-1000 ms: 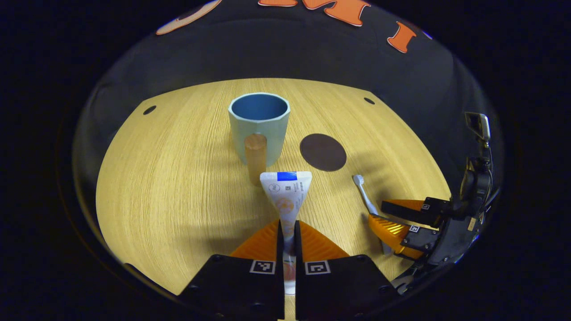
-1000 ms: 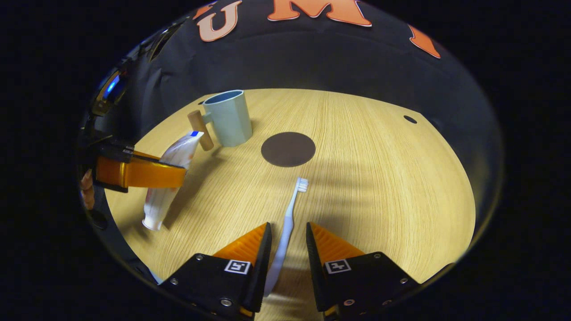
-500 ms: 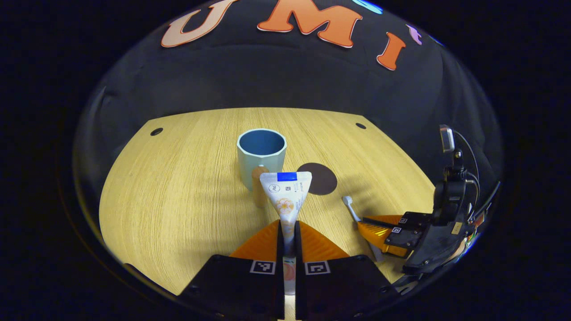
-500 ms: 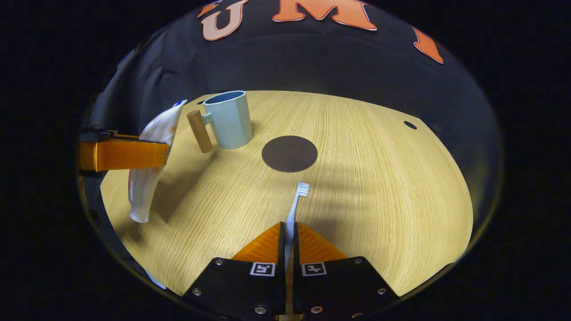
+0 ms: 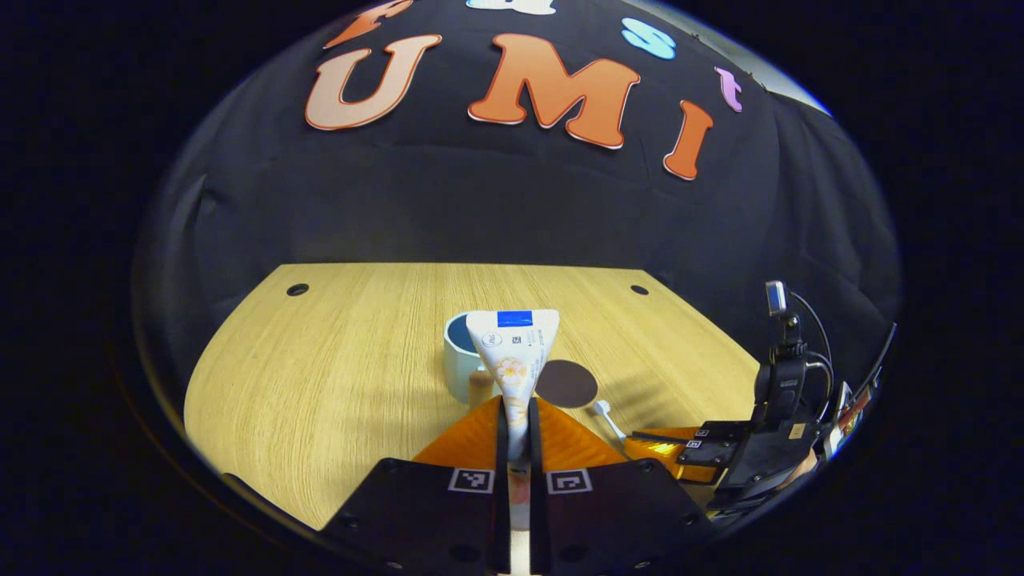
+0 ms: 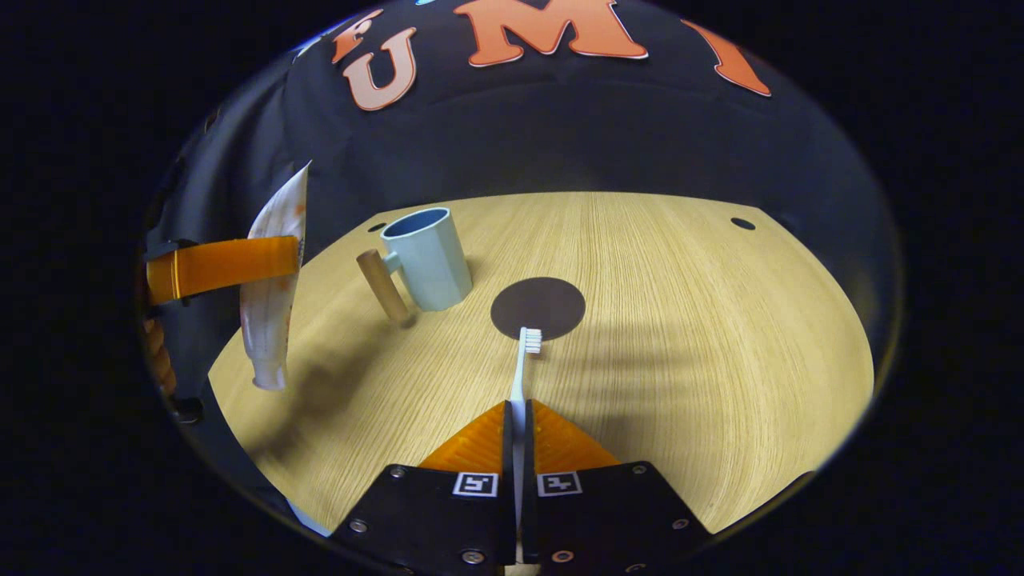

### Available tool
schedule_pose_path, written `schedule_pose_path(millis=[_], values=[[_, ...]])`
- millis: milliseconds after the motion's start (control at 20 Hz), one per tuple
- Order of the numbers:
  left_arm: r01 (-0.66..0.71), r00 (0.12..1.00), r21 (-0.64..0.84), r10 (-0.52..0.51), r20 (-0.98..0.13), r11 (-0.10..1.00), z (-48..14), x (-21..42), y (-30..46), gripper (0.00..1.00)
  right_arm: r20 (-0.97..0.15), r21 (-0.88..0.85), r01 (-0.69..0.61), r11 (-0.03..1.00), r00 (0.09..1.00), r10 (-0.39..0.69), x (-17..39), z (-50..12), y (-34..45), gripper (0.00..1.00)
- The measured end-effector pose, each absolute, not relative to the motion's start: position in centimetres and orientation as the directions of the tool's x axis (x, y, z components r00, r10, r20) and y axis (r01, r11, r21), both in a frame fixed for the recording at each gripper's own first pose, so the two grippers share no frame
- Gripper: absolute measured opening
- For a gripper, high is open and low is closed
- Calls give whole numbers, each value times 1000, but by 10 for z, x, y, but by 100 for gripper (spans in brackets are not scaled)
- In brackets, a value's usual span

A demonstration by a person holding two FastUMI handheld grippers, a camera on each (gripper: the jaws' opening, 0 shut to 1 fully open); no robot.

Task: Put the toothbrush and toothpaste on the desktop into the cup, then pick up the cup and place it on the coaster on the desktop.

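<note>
Clearance around the cup [image 6: 426, 258]: open on most sides, crowded at its handle side.

Cup mouth is open and unblocked from above. Its wooden handle [image 6: 384, 286] sticks out on the side facing the left gripper [image 6: 298, 257], which hangs there with the toothpaste [image 6: 273, 282] clamped. The coaster [image 6: 538, 307] lies flat just beside the cup, no obstacle. The toothbrush [image 6: 523, 366], gripped in the right gripper [image 6: 517, 416], reaches over the coaster's near edge. Desktop [image 6: 720, 336] beyond the coaster is bare.

The toothpaste [image 5: 513, 352] is showing small print, a round emblem and a code square below its blue band, all too small to read. Square black-and-white markers are sitting on each tool, carrying no readable text.
</note>
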State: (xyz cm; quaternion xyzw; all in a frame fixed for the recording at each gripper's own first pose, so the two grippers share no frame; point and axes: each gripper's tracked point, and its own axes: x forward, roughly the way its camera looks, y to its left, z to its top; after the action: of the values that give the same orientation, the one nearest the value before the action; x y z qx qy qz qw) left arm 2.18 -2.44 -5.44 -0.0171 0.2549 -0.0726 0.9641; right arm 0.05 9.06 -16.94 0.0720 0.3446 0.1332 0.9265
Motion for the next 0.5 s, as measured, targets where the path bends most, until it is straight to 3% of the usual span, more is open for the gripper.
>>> schedule_pose_path(millis=[500], values=[[118,953,-77,-134,-271,990,0,57,-31,9,-430,222,-237,946,846,313,21,-113,90,4]])
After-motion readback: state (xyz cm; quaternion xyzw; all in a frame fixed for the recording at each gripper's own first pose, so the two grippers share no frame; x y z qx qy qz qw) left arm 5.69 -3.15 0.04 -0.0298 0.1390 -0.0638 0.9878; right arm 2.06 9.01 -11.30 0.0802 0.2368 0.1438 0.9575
